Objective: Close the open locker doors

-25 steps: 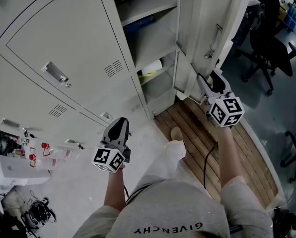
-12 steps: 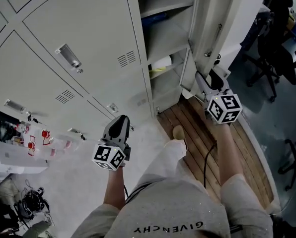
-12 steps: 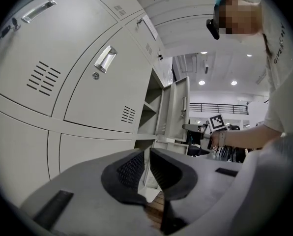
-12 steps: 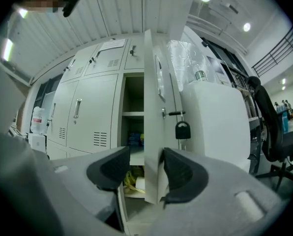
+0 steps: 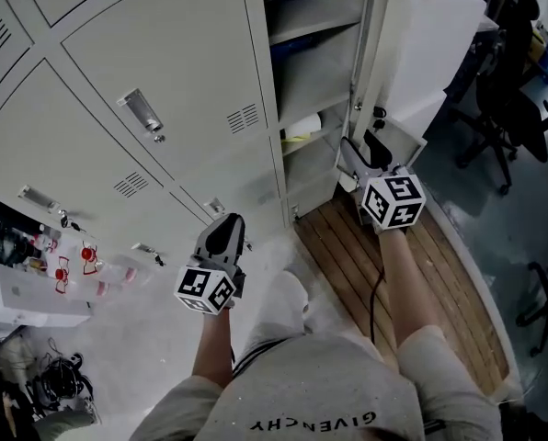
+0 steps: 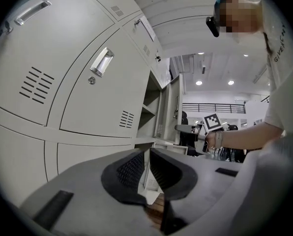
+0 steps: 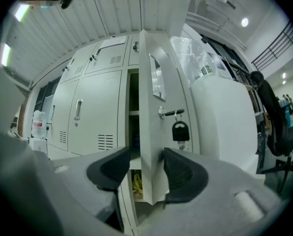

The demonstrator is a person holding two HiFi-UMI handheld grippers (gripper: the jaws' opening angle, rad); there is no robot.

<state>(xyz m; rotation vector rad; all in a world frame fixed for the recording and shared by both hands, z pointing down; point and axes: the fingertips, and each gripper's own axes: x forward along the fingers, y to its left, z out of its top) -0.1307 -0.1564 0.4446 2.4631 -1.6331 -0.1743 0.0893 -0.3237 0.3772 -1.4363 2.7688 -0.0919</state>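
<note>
Grey-white metal, the open locker door (image 7: 152,141) is standing edge-on and upright at the right side of the locker's opening (image 5: 311,35), its free edge pointing out toward the person and its padlock (image 7: 180,131) hanging on the outer face. The right tool (image 7: 142,168) is straddling that free edge with its jaws spread: the right jaw is lying against the padlock face, while the left jaw is standing just clear on the shelf side, so nothing is clamped. The opening lies to the left of the door, so closing it probably calls for a leftward push. The left tool (image 6: 147,168) is hanging near the closed lockers (image 5: 164,62), jaws nearly together and empty, well apart from the door.
</note>
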